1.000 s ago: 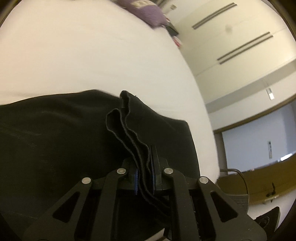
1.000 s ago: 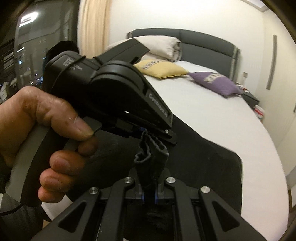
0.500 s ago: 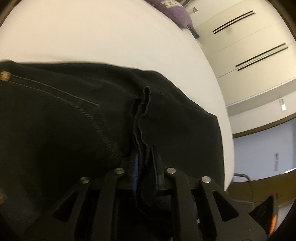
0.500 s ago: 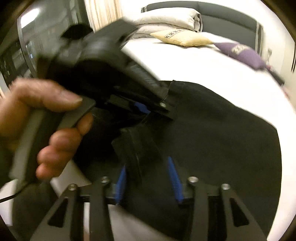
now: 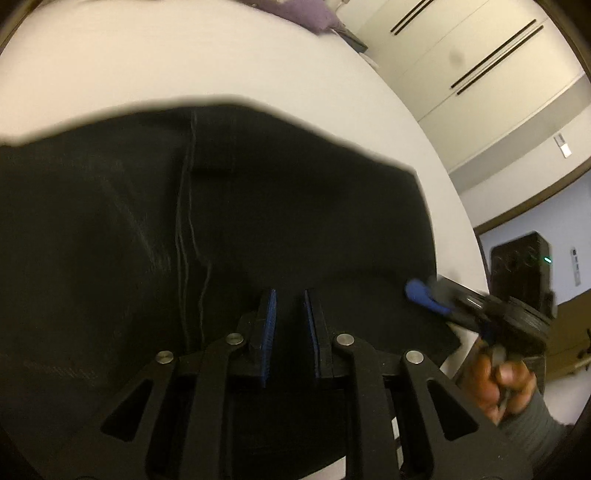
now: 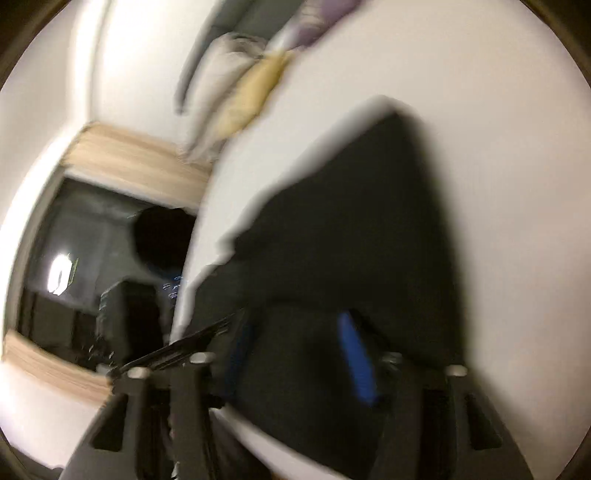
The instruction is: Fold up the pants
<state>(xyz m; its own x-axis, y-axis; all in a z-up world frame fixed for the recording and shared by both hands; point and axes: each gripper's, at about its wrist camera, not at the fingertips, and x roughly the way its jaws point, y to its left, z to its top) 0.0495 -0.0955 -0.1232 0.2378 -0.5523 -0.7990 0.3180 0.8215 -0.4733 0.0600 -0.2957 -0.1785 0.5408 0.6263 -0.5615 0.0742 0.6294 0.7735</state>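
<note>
The black pants [image 5: 258, 206] lie folded and flat on the white bed [image 5: 184, 59]. My left gripper [image 5: 290, 295] hovers just over their near part with its blue-padded jaws a little apart and nothing between them. My right gripper [image 6: 295, 325] is open wide over the pants [image 6: 362, 221], empty, in a blurred view. It also shows in the left wrist view [image 5: 480, 306] at the pants' right edge, held by a hand [image 5: 506, 380].
A yellow pillow [image 6: 255, 96], grey pillows [image 6: 225, 66] and a purple pillow [image 5: 303, 11] lie at the head of the bed. A dark window [image 6: 85, 280] is to the left. White wardrobe doors [image 5: 480, 62] stand beyond the bed's far side.
Both grippers have let go of the bunched pants fabric and opened. The pants now lie flat on the bed. The right gripper is swinging away to the right of the left one.
</note>
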